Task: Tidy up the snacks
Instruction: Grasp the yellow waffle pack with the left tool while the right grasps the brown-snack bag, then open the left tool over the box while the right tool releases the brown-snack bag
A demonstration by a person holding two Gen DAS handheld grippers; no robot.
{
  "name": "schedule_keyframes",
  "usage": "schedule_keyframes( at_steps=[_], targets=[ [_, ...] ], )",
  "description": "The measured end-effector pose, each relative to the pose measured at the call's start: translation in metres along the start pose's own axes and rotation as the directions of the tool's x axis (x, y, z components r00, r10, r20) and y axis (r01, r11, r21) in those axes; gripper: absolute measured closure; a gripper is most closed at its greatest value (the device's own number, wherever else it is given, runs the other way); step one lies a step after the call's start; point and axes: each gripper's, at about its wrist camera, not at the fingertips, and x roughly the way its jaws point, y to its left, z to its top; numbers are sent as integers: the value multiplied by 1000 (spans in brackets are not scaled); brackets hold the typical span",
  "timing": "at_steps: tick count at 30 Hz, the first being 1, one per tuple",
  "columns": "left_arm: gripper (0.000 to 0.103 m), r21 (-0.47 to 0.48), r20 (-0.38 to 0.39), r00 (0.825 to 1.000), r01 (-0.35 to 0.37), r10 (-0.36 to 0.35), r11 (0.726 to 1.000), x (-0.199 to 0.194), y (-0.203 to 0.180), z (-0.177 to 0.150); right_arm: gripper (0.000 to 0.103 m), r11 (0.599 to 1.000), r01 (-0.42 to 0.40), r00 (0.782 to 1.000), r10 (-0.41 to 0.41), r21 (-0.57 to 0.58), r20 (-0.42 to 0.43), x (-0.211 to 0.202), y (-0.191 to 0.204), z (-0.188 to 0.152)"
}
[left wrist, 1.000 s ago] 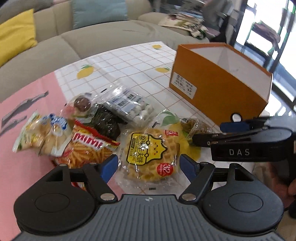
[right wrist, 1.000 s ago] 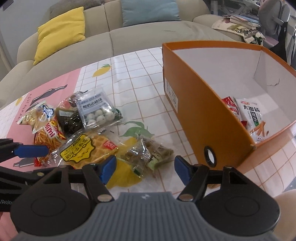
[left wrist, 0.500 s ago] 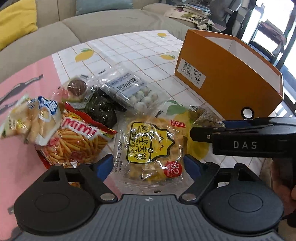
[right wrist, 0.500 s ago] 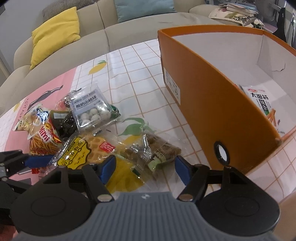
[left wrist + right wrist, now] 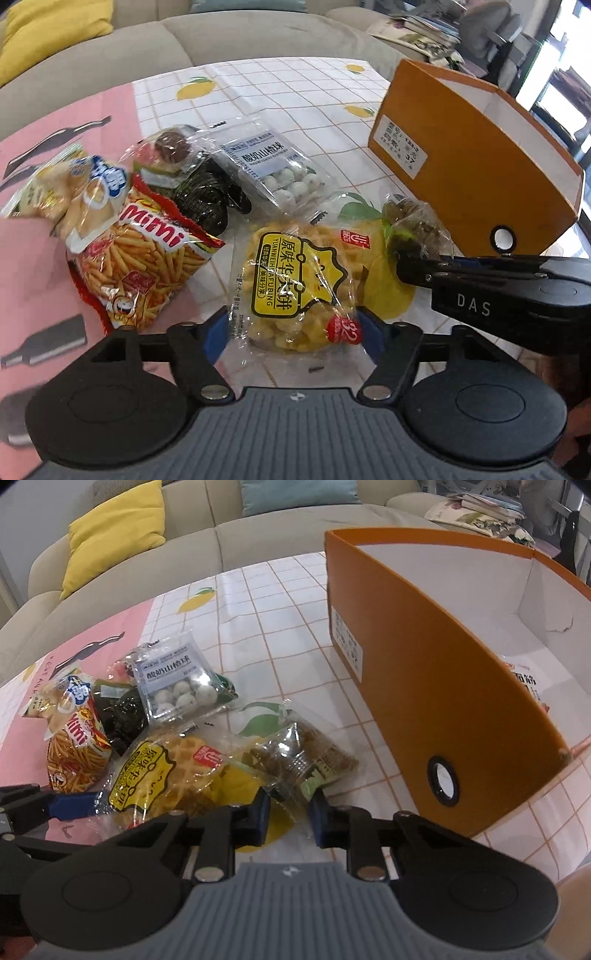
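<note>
Closing both at once: left gripper (image 5: 291, 332) narrows around the waffle pack (image 5: 295, 284), right gripper (image 5: 290, 814) pinches the brown snack pack's (image 5: 306, 757) clear edge, so grab deeper before lifting toward the orange box (image 5: 443, 709).

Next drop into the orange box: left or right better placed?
Right. Right gripper is closing on the brown snack packet, right beside the orange box. Left gripper, also closing, straddles the waffle pack, farther away.
</note>
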Motion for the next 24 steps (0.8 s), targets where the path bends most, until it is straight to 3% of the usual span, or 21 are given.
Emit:
schedule_keyframes(
  at_steps=[10,14,24],
  targets=[
    [35,-127,10,999,-36,38,991,-37,5,-20,92,994,-106,994,107,27,-28,-29,2,1],
    [36,-195,27,999,-16,22,981,-59,9,-24,93,991,-134,991,134,-3,-7,-47,6,1],
    [36,-297,138,990,21,21,955,-115,13,-13,94,974,-208,977,211,-87,30,-88,9,16]
  ],
)
